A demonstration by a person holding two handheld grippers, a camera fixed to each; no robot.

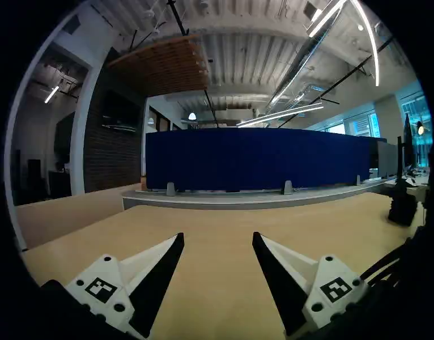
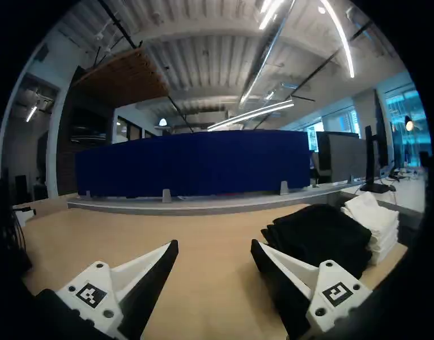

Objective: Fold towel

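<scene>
Left gripper (image 1: 217, 235): fingers released and spread, nothing between them, over the bare wooden counter (image 1: 228, 272). Right gripper (image 2: 214, 242): fingers likewise spread and empty. A stack of folded black towels (image 2: 322, 235) lies on the counter just beyond the right finger, with a stack of folded white towels (image 2: 375, 218) beside it. A blue partition (image 1: 256, 158) stands behind the counter.

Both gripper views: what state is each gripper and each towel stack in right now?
left gripper: open, empty, over the table.
right gripper: open, empty.
black towels: folded, stacked on the table.
white towels: folded, stacked beside the black towels.
</scene>
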